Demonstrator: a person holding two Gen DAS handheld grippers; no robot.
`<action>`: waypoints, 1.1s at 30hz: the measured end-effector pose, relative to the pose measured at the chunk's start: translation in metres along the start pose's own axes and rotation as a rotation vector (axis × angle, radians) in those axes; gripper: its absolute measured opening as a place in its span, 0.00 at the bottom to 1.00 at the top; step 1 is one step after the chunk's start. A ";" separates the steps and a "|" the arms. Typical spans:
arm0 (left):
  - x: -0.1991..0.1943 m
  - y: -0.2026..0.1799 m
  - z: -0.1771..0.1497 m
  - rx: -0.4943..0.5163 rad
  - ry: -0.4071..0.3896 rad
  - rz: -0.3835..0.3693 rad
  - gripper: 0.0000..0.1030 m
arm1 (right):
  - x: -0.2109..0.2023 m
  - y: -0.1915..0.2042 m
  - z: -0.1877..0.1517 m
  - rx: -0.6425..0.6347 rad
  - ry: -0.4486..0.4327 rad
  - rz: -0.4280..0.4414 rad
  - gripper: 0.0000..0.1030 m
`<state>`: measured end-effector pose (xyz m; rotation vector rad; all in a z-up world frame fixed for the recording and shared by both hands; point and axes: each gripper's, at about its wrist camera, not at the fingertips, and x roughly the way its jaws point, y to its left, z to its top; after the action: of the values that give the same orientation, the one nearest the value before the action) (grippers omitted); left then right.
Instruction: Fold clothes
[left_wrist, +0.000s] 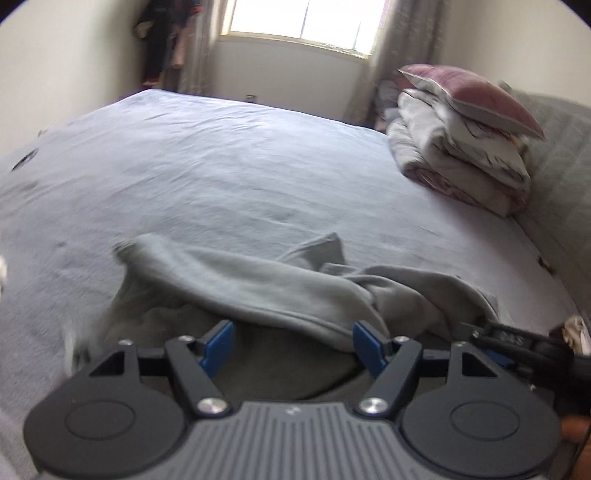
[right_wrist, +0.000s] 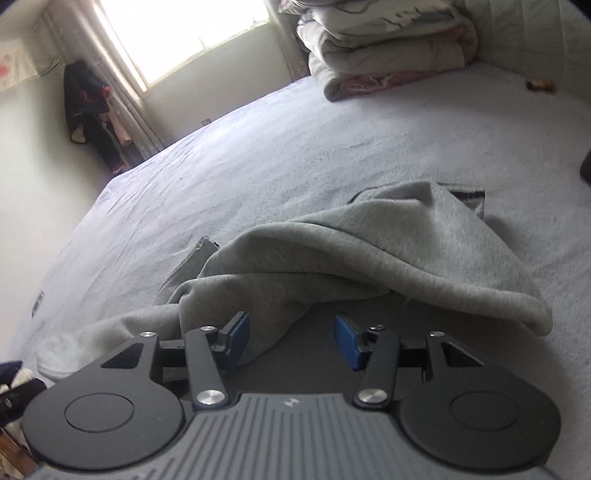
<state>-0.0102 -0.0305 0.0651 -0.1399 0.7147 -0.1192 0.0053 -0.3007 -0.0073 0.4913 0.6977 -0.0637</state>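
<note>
A grey fleece garment (left_wrist: 258, 280) lies crumpled on the pale blue bed sheet (left_wrist: 240, 166), one long fold running across just ahead of my left gripper (left_wrist: 294, 345). Its blue pads stand wide apart with dark cloth below them, and neither pad presses on anything. In the right wrist view the same garment (right_wrist: 406, 251) rises like a tent in front of my right gripper (right_wrist: 291, 339). Those jaws stand half apart; a fold touches the left pad (right_wrist: 236, 338) but is not pinched. The right gripper's black frame (left_wrist: 524, 345) shows at the garment's right end.
A stack of folded bedding topped by a pink pillow (left_wrist: 461, 147) sits at the far right of the bed, against a grey headboard (left_wrist: 561, 166). Dark clothes hang in the corner (right_wrist: 92, 110) by the window. A small brown object (right_wrist: 541, 85) lies near the headboard.
</note>
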 end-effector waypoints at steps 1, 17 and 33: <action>0.002 -0.006 0.000 0.013 0.006 -0.005 0.71 | 0.000 -0.002 0.000 0.004 0.004 -0.003 0.52; 0.068 0.022 -0.026 -0.224 -0.084 -0.300 0.58 | 0.036 -0.022 -0.002 -0.012 0.098 0.015 0.52; 0.058 0.047 -0.019 -0.328 -0.248 -0.393 0.04 | 0.002 -0.084 0.017 0.311 -0.263 0.017 0.01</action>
<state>0.0233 0.0050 0.0061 -0.5999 0.4475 -0.3540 -0.0012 -0.3830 -0.0316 0.7720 0.4259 -0.2194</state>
